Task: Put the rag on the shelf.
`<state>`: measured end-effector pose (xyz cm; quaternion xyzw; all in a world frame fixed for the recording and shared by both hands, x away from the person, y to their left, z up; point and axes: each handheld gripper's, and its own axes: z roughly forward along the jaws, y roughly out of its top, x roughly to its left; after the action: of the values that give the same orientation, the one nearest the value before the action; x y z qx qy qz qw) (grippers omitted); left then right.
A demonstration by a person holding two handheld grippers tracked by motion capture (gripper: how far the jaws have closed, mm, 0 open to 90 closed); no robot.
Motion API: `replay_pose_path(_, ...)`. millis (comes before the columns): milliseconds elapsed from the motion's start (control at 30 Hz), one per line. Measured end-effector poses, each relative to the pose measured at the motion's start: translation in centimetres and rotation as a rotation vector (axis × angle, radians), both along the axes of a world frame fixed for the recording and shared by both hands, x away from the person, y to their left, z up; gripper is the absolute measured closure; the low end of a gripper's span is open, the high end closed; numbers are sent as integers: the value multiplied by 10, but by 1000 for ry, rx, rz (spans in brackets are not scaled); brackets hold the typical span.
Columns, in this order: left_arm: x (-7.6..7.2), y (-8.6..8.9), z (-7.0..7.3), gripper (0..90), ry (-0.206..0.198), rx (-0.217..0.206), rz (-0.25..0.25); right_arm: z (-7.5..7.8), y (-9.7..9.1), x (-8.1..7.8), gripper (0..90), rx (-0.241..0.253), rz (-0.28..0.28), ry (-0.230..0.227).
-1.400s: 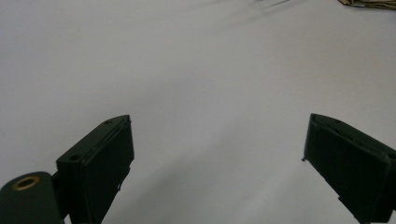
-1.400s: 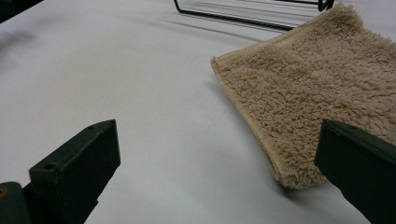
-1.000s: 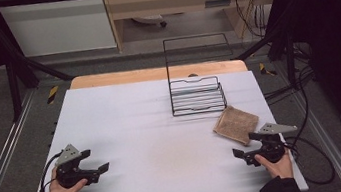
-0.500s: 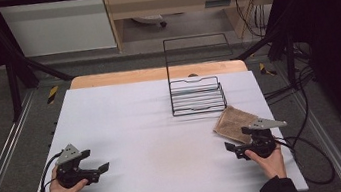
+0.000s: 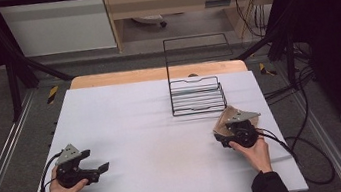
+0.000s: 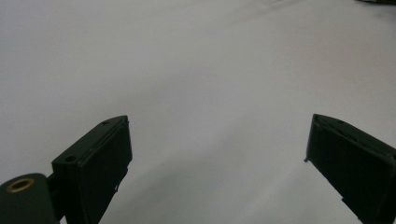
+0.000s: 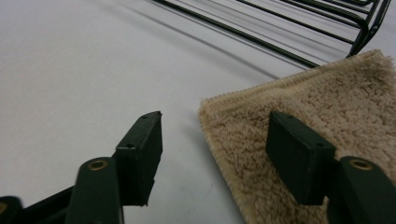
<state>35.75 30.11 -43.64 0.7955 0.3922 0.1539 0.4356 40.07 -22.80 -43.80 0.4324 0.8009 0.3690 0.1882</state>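
Between the spread jaws of the right gripper (image 7: 212,154) the near corner of a tan fleecy cloth (image 7: 322,116) was framed, one jaw poised over the pile and the other over bare table (image 7: 84,70) just beside the cloth's edge. Nothing was yet pinched. Compared with a second before, this gripper had been carried forward from the table's near edge until, in the high view, it (image 5: 224,131) overlapped the cloth (image 5: 225,117); the cloth itself had not been shifted. From this it was judged that the approach was nearly finished and that a lowering and a closing of the jaws on the corner were what remained.

Just beyond the gripper and the cloth, a black wire rack (image 7: 299,28) was seen, standing close to the cloth's far edge; whether the two touched could not be told. The rack may well be where the cloth is meant to go, though that was only inferred.

Far across the table, the left gripper (image 5: 99,168) had been kept where it was, its jaws wide apart (image 6: 215,154) over plain white surface with nothing held.
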Motion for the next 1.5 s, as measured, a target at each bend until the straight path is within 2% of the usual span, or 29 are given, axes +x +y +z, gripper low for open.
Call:
replay_pose_path(233,0,0,0,73,-1,0,-2,-7,6,16,537,-28,-12,7)
replay_pose_path(467,0,-1,-1,78,4,0,-3,-11,7,22,607,-37,-24,5)
replay_pose_path(633,1,-1,-1,83,4,9,-8,-13,10,20,639,-71,-20,-6)
replay_pose_path(733,0,-2,-1,83,5,8,-9,-14,15,20,649,-127,-13,-23)
replay_pose_path(800,0,-2,-1,84,5,7,-6,-13,17,20,658,-145,-15,-23)
replay_pose_path(1267,0,-1,-1,90,4,6,-5,-12,14,24,797,-159,-35,-15)
replay_pose_path(1500,0,-1,-1,94,3,9,-8,-11,11,23,824,-133,-48,-17)
